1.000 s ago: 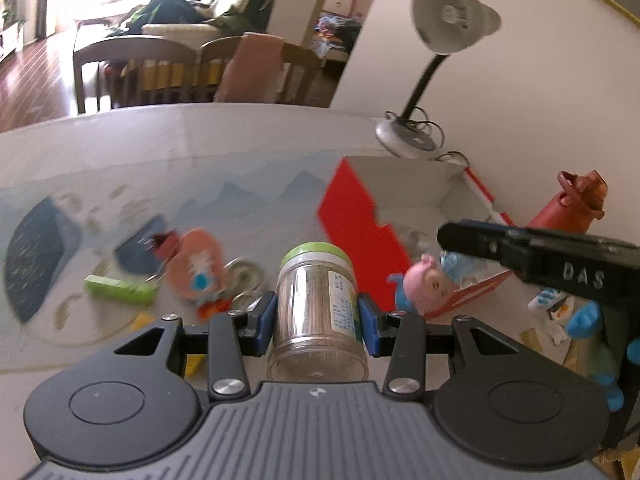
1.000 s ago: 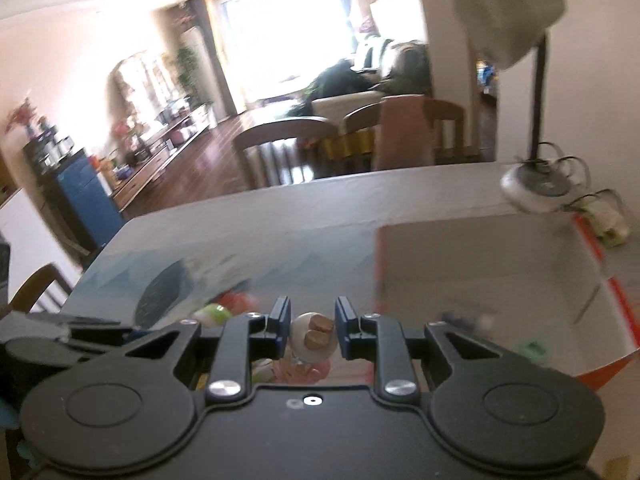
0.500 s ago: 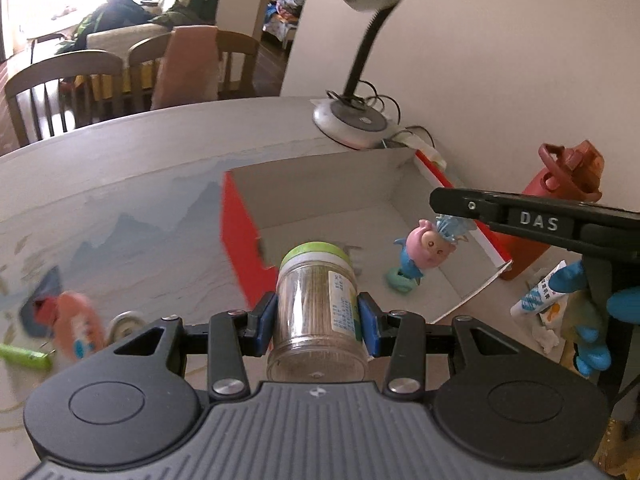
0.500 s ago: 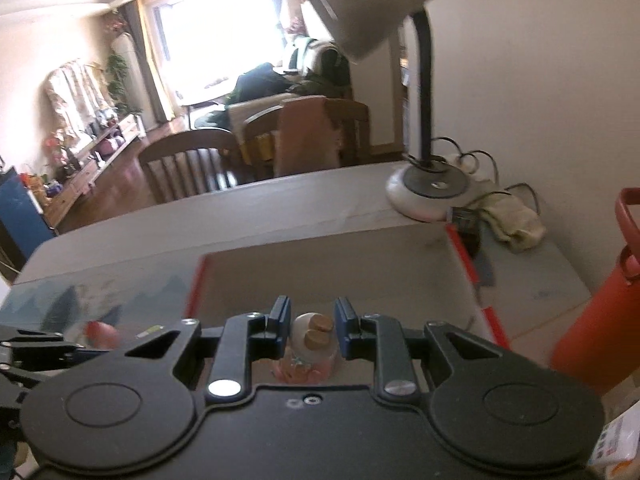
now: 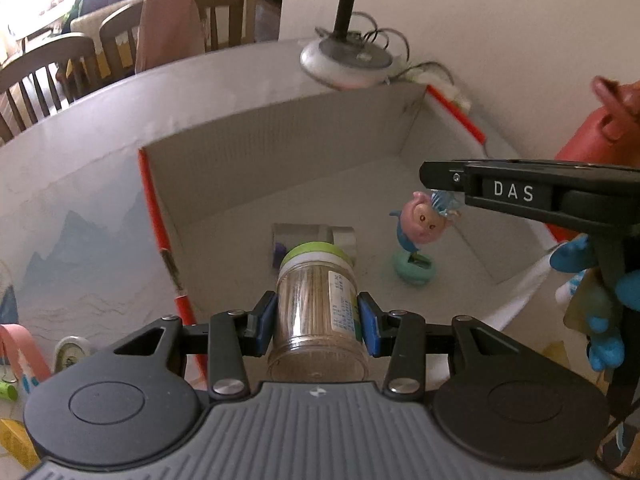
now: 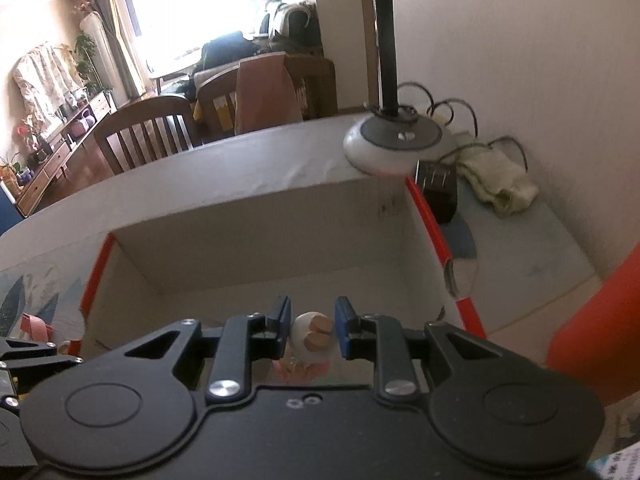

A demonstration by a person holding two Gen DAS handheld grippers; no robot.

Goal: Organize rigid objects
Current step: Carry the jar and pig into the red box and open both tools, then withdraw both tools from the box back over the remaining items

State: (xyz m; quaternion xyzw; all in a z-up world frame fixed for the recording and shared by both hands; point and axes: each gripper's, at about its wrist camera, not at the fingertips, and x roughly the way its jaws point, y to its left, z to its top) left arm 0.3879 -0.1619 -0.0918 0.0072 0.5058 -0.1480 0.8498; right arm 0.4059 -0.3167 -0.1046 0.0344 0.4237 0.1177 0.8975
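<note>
Toothpick jar (image 5: pixel 316 304) with a green lid and an unreadable printed label is sitting clamped in the left tool (image 5: pixel 318 320) above the open box (image 5: pixel 280 152) by the counter's wall edge. "DAS" is showing on the right tool (image 6: pixel 310 330), which is gripping a small figurine (image 6: pixel 310 336).

A lived-in family home — a desk (image 6: pixel 240 168) pushed against a plain white wall, a gooseneck lamp (image 6: pixel 394 142) on it with its cords trailing beside. Beyond the desk, wooden dining chairs (image 6: pixel 148 128) stand round a table, one draped with a pink cloth (image 6: pixel 266 92). Farther back, a sofa heaped with clothes (image 6: pixel 288 26) sits before a bright curtained window (image 6: pixel 188 12) — and a low sideboard (image 6: pixel 60 152) along the left wall carries potted plants and flowers.
</note>
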